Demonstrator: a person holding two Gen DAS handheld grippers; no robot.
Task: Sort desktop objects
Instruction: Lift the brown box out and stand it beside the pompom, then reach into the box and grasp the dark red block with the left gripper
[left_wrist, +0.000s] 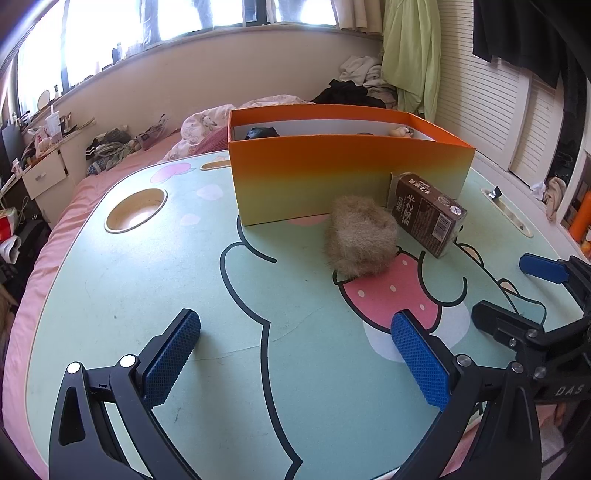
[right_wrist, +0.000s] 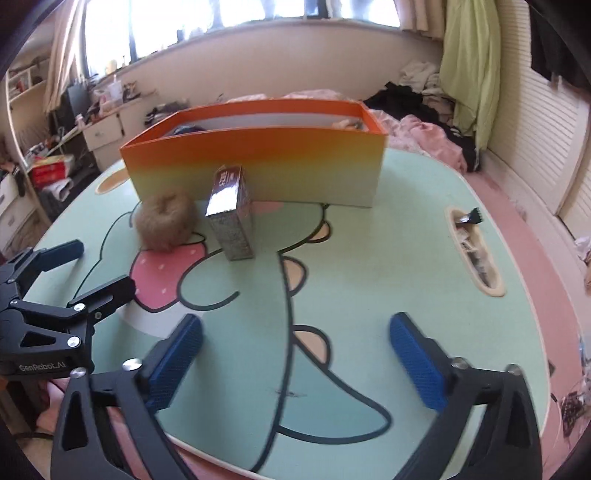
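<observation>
An orange-to-yellow storage box (left_wrist: 332, 166) (right_wrist: 258, 158) stands at the back of the cartoon-printed lap table (left_wrist: 147, 295) (right_wrist: 369, 240), with a few small things inside, mostly hidden. In front of it lie a tan furry ring-shaped hair bun (left_wrist: 360, 238) (right_wrist: 166, 218) and a brown printed carton (left_wrist: 430, 214) (right_wrist: 232, 221), side by side. My left gripper (left_wrist: 295, 354) (right_wrist: 103, 265) hovers open over the near table, empty. My right gripper (right_wrist: 297, 363) (left_wrist: 500, 288) is also open and empty, to the right of the left one, well short of the carton.
A round cup recess (left_wrist: 135, 214) sits in the table's left corner. A long slot (right_wrist: 474, 251) holding small bits runs along the right edge. The table rests on a pink bed (left_wrist: 55, 240) with clothes piled behind, and a desk stands at the far left.
</observation>
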